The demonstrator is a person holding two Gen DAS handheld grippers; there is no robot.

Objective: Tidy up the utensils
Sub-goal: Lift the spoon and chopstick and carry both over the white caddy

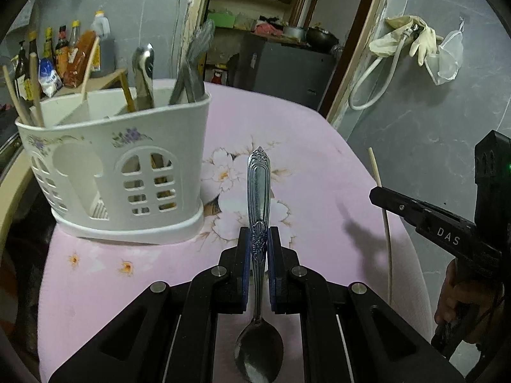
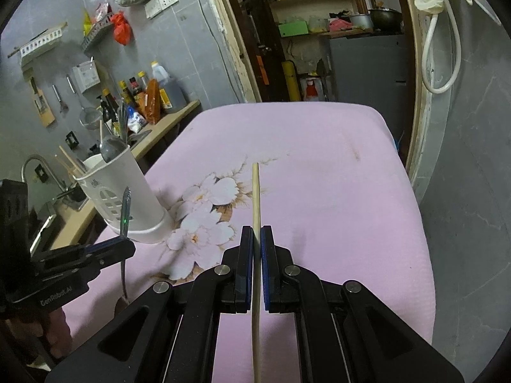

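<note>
Grey tiled walls and a cluttered kitchen doorway sit behind a pink cloth printed with pale blossoms, which covers the work surface. On its far left stands a white plastic caddy, glossy, with cut-out window shapes, small slots and a faint purple flower print; dividers split it into compartments. It already holds a steel spoon bowl-up, a bunch of grey metal handles and several wooden chopsticks, so the sorting looks well advanced. Apart from the caddy, the cloth shows no loose utensils in either view, and only the two held pieces appear left to place.

The left gripper is clamped on a metal spoon at its embossed, ornate handle, which points forward while the smooth bowl hangs back toward the camera, above the cloth and near the caddy's right side. The right gripper pinches a plain, pale wooden chopstick, thin and straight, held lengthwise above the middle of the cloth, well apart from the caddy
</note>
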